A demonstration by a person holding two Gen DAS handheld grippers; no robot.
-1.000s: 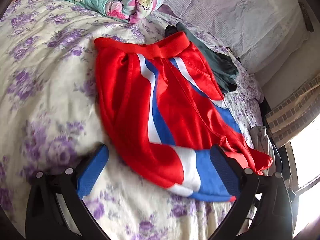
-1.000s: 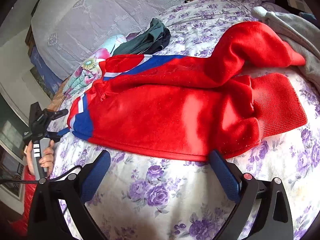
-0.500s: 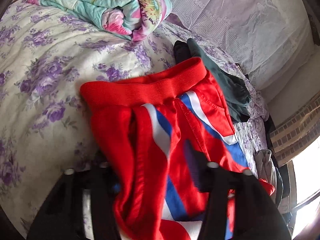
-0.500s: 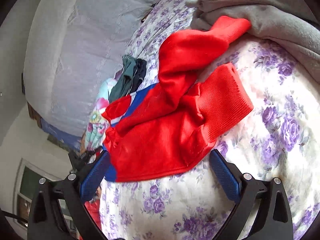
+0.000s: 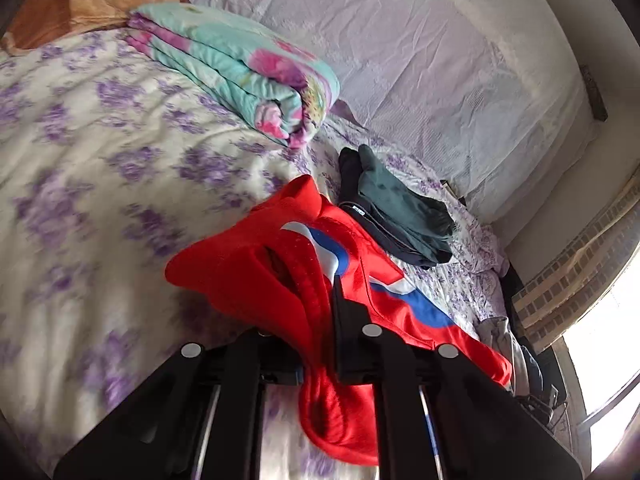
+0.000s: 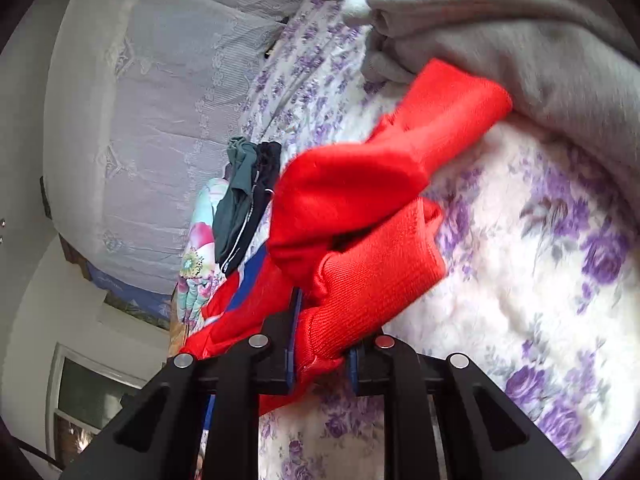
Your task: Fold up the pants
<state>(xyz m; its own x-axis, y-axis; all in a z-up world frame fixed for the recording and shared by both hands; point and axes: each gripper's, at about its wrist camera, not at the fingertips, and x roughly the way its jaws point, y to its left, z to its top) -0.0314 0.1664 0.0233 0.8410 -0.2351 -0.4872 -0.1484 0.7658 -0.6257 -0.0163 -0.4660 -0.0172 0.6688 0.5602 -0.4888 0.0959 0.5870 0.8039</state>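
Observation:
The red pants (image 5: 256, 272) with white and blue stripes lie on the floral bed. My left gripper (image 5: 318, 344) is shut on the waistband end, which is bunched and lifted off the sheet. My right gripper (image 6: 320, 356) is shut on the ribbed cuff end of the red pants (image 6: 360, 216). One cuff (image 6: 384, 276) is pinched between the jaws; the other leg (image 6: 448, 108) trails up toward a grey garment.
A folded floral blanket (image 5: 244, 68) and a dark green garment (image 5: 400, 208) lie near the lavender headboard cover (image 5: 440, 60). A grey garment (image 6: 520, 40) lies beside the cuffs. The floral sheet (image 6: 540, 260) spreads to the right.
Both grippers moved in from open over the pants and closed on the fabric. The waistband and cuff ends are now bunched and raised.

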